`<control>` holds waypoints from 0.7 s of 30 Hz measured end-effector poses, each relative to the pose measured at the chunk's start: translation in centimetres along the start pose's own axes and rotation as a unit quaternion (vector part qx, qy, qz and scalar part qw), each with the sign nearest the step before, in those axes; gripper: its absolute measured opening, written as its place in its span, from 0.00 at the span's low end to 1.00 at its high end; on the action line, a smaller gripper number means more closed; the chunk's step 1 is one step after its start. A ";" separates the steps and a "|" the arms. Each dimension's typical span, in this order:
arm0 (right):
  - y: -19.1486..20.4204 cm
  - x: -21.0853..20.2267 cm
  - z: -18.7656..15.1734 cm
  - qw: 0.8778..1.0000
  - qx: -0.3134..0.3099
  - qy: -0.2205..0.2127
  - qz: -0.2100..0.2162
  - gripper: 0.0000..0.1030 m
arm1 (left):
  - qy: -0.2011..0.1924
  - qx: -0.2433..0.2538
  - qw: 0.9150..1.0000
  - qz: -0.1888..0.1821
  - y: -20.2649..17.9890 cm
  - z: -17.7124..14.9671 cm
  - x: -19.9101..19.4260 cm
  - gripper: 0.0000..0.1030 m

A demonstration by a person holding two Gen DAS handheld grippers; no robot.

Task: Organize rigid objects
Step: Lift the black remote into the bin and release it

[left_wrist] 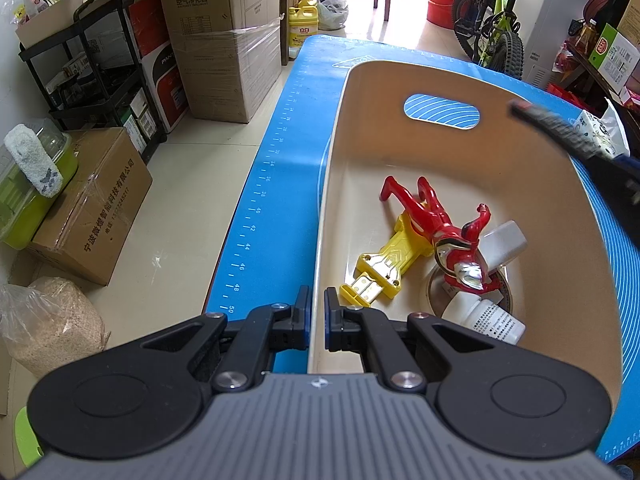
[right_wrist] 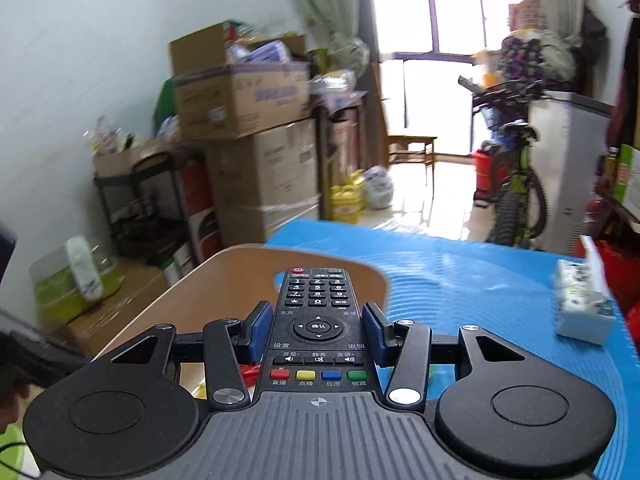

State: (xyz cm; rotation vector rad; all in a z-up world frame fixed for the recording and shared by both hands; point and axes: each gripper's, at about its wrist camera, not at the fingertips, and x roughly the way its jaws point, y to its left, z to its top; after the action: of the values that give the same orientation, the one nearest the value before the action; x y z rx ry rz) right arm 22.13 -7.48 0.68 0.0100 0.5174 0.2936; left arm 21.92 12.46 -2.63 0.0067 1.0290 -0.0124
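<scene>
A beige bin [left_wrist: 400, 152] stands on the blue mat [left_wrist: 280, 160]. In it lie a red toy figure [left_wrist: 444, 228], a yellow toy [left_wrist: 384, 264], a white bottle [left_wrist: 488, 318], a white cap piece [left_wrist: 502, 242] and a metal lid [left_wrist: 506, 288]. My left gripper [left_wrist: 317, 312] is shut on the bin's near left rim. My right gripper [right_wrist: 318, 328] is shut on a black remote control [right_wrist: 316, 320] and holds it in the air above the bin's right side [right_wrist: 224, 276]; the remote also shows blurred in the left wrist view [left_wrist: 560, 128].
A white tissue pack [right_wrist: 580, 304] lies on the mat at the right. Cardboard boxes [left_wrist: 224, 40], a black shelf cart [left_wrist: 100, 72] and a green container [left_wrist: 32, 184] stand on the floor at the left. A bicycle [left_wrist: 496, 16] stands beyond the table.
</scene>
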 end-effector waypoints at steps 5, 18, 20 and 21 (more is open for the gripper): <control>2.3 1.5 -0.9 0.999 -0.024 0.045 0.018 0.52 | 0.000 0.000 1.000 0.000 0.0 0.0 0.0 0.06; 3.7 3.7 -2.1 0.991 -0.049 0.122 0.017 0.52 | 0.000 0.000 1.000 0.000 -0.1 0.0 0.0 0.07; 3.9 4.0 -2.4 0.989 -0.050 0.136 0.019 0.52 | 0.000 0.000 1.000 -0.001 -0.1 0.0 0.0 0.07; 3.9 4.1 -2.5 0.988 -0.052 0.143 0.019 0.52 | 0.000 0.000 1.000 0.000 -0.1 0.0 0.0 0.07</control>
State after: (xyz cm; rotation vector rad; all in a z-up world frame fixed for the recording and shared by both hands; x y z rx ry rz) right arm 23.21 -2.73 -3.20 -0.1250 0.7865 0.3611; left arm 21.90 12.36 -2.65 0.0061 1.0290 -0.0128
